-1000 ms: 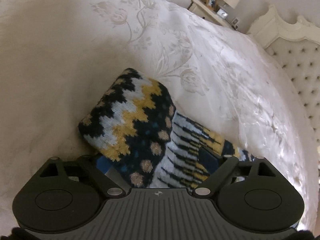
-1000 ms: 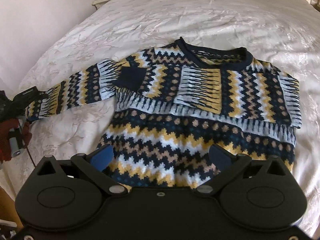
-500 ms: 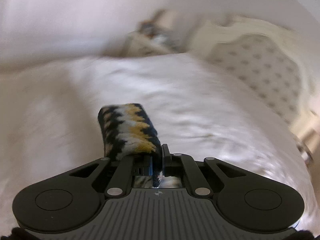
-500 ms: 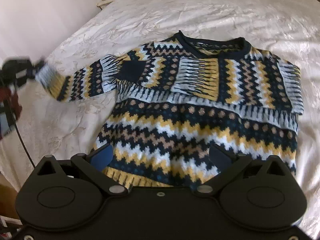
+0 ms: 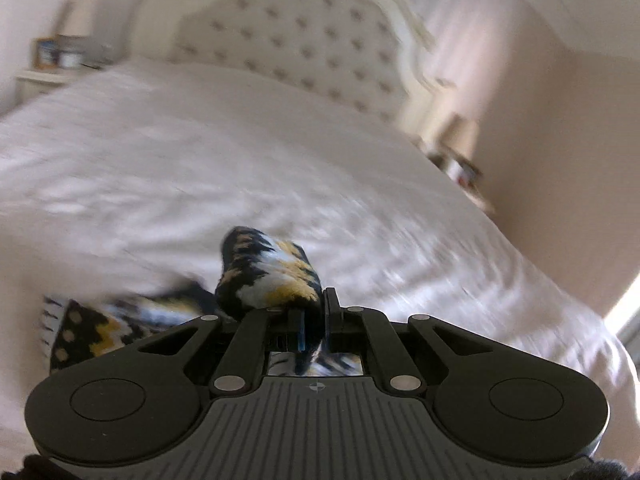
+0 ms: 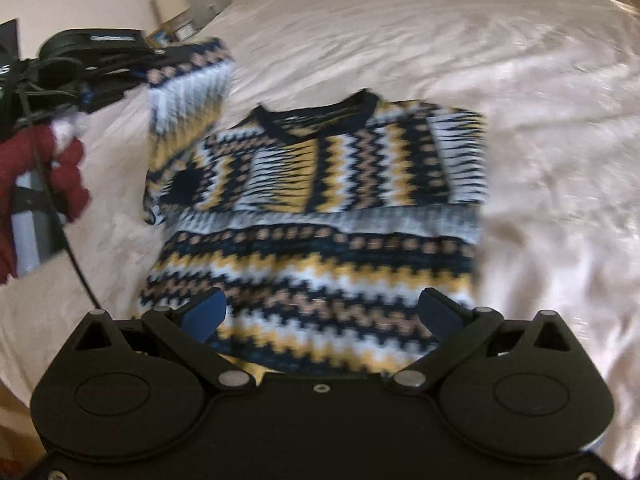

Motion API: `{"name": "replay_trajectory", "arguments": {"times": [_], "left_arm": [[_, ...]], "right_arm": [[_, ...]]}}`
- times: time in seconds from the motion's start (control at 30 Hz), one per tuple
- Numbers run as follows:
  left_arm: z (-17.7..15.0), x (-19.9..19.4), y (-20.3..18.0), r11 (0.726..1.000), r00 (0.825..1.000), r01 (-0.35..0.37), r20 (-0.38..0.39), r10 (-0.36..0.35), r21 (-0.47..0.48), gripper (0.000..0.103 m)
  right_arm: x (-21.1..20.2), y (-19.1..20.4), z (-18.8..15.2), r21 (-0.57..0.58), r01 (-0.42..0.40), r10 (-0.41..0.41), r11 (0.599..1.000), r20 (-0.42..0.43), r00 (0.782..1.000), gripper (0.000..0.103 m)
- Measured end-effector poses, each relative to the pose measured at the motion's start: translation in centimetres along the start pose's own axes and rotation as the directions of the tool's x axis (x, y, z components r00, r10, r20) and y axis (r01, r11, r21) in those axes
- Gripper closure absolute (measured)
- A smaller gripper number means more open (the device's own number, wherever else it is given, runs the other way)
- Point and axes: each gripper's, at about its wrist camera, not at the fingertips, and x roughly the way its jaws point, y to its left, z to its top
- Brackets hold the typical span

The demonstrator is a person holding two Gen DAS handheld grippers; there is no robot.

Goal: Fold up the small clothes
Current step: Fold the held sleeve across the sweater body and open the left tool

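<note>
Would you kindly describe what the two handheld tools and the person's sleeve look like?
The left tool has a black linkage body with two round lobes, silver pivot pins, a grey ribbed centre panel with a small crosshair mark, and blue-edged pads. The right tool is all black with the same lobes and pins, and blue pads. A black cable hangs by the left one, beside a dark red sleeve.

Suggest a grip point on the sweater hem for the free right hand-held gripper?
Likely the near hem corner of the sweater, approached from its open right side. That edge lies flat on the bedspread, just ahead of the open right hand-held gripper; the left hand-held gripper holds the cuff.
</note>
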Motion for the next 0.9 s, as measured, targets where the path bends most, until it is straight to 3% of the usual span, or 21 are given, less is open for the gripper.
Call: {"name": "replay_trajectory", "arguments": {"times": [0.07, 0.1, 0.13, 0.2, 0.23, 0.43, 0.6, 0.77, 0.9], "left_arm": [[-0.8, 1.9, -2.0, 0.999, 0.998, 0.040, -0.044, -0.039, 0.035, 0.094], [-1.3, 2.6, -2.9, 0.997, 0.996, 0.060, -0.067, -0.057, 0.049, 0.083], [-1.7, 3.3, -3.3, 0.994, 0.993, 0.085, -0.089, -0.079, 0.062, 0.060], [-2.7, 3.8, -4.3, 0.988, 0.986, 0.128, -0.117, -0.117, 0.087, 0.031], [-3.0, 3.8, -4.5, 0.985, 0.985, 0.139, -0.121, -0.127, 0.099, 0.026], [-3.9, 2.1, -4.3, 0.979, 0.987, 0.117, -0.132, -0.096, 0.165, 0.026], [-4.0, 1.1, 0.7, 0.986, 0.987, -0.002, -0.161, 0.030, 0.169, 0.026], [-3.8, 1.9, 7.6, 0.982, 0.959, -0.152, -0.222, 0.174, 0.110, 0.026], [-3.9, 3.6, 11.7, 0.975, 0.931, -0.194, -0.293, 0.217, 0.108, 0.026]], "right_arm": [[-0.4, -1.2, -0.1, 0.019, 0.008, -0.008, 1.000, 0.005, 1.000, 0.001], [-0.5, -1.6, -0.1, 0.027, 0.013, -0.013, 1.000, 0.006, 1.000, 0.001], [-0.6, -1.9, -0.1, 0.034, 0.017, -0.017, 0.999, 0.008, 1.000, 0.001], [-0.6, -2.4, -0.3, 0.043, 0.021, -0.022, 0.999, 0.006, 1.000, 0.001], [-0.5, -2.6, -0.3, 0.046, 0.024, -0.024, 0.999, 0.006, 1.000, 0.001], [0.3, -2.7, 0.1, 0.045, 0.023, -0.024, 0.999, 0.008, 1.000, 0.001], [2.1, -2.1, 2.0, 0.034, 0.018, -0.018, 0.999, 0.023, 1.000, 0.001], [5.0, -0.1, 5.4, -0.032, 0.023, -0.022, 0.999, 0.034, 0.999, 0.001], [8.2, 1.4, 8.8, -0.073, 0.036, -0.034, 0.997, 0.032, 0.999, 0.001]]}}
